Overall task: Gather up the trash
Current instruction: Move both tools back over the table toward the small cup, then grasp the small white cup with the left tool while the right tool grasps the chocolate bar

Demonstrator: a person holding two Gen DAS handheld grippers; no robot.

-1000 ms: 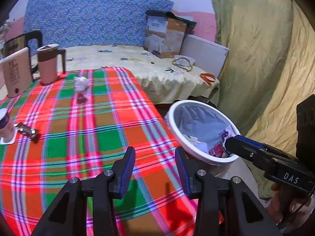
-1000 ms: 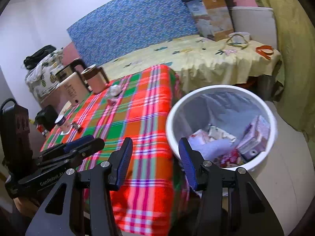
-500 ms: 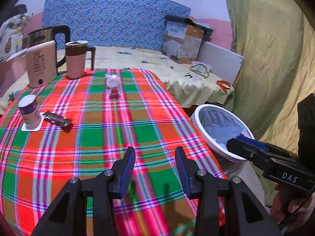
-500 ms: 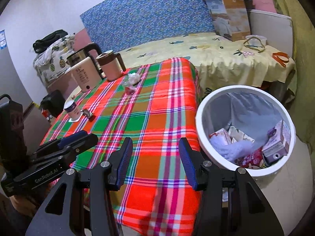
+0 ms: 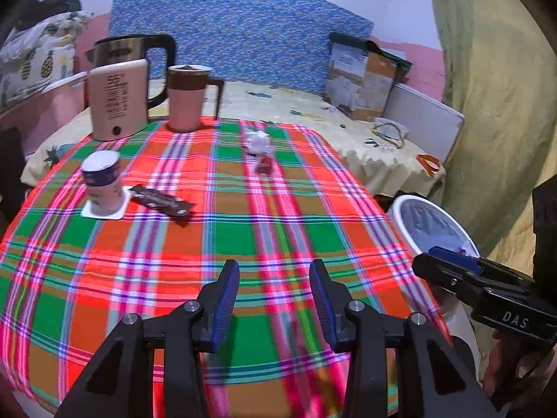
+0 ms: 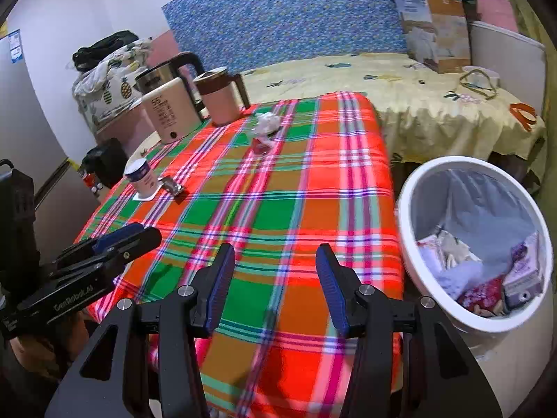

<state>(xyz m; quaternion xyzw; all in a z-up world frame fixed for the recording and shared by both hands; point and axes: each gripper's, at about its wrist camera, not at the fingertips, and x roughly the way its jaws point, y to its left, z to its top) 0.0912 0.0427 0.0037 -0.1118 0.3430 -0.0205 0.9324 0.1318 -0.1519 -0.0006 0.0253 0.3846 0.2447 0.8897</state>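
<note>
Half the bin [image 5: 431, 223] hides behind the right tongs [image 5: 449, 268].

White walls, blue patterned headboard [image 5: 240, 31], yellow-sheeted bed [image 6: 400, 83], perhaps an olive curtain [image 5: 494, 80].

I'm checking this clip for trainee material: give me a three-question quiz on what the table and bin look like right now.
1. True or false: the left claw holds a piece of trash.
2. Which lies right beside the small cup on the plaid tablecloth? A) the dark wrapper B) the crumpled white paper C) the pink jug
3. Fill in: the white bin beside the table already holds ____.

Key: 1 false, both the left and the right claw are open and empty. 2 A. 3 trash (cartons and wrappers).
</note>
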